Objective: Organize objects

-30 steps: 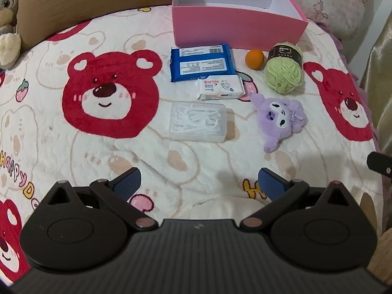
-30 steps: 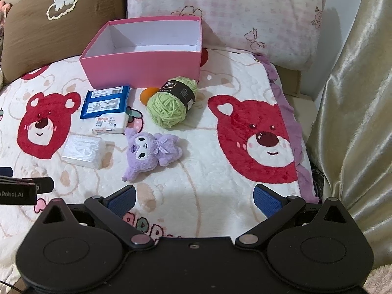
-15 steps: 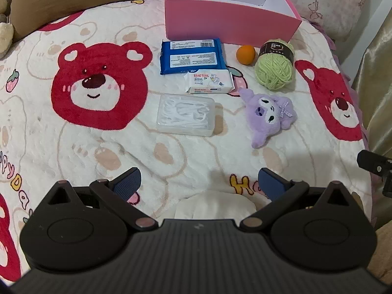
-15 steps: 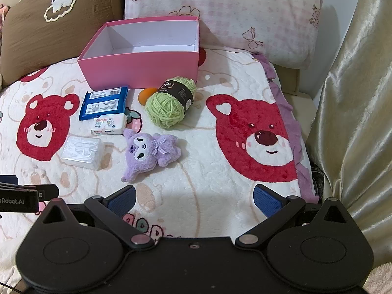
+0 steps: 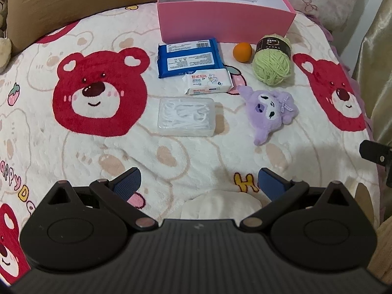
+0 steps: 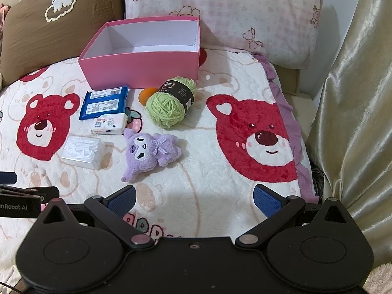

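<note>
An open, empty pink box (image 5: 225, 22) (image 6: 142, 71) stands at the back of the bear blanket. In front of it lie a blue wipes pack (image 5: 189, 57) (image 6: 105, 103), a small white tissue pack (image 5: 208, 83) (image 6: 109, 123), a clear box of floss picks (image 5: 186, 116) (image 6: 82, 152), an orange ball (image 5: 242, 52) (image 6: 144, 95), a green yarn ball (image 5: 272, 61) (image 6: 169, 105) and a purple plush (image 5: 268, 109) (image 6: 149, 152). My left gripper (image 5: 198, 183) is open and empty, short of the floss box. My right gripper (image 6: 194, 197) is open and empty, short of the plush.
A brown cushion (image 6: 49, 17) and a pink checked pillow (image 6: 245, 12) lean behind the box. A gold curtain (image 6: 355, 98) hangs at the right past the blanket's edge. The left gripper shows at the left edge of the right wrist view (image 6: 19, 196).
The left view has shifted, and the objects now sit a little lower and closer in it. The right gripper has barely moved. Both stay open.
</note>
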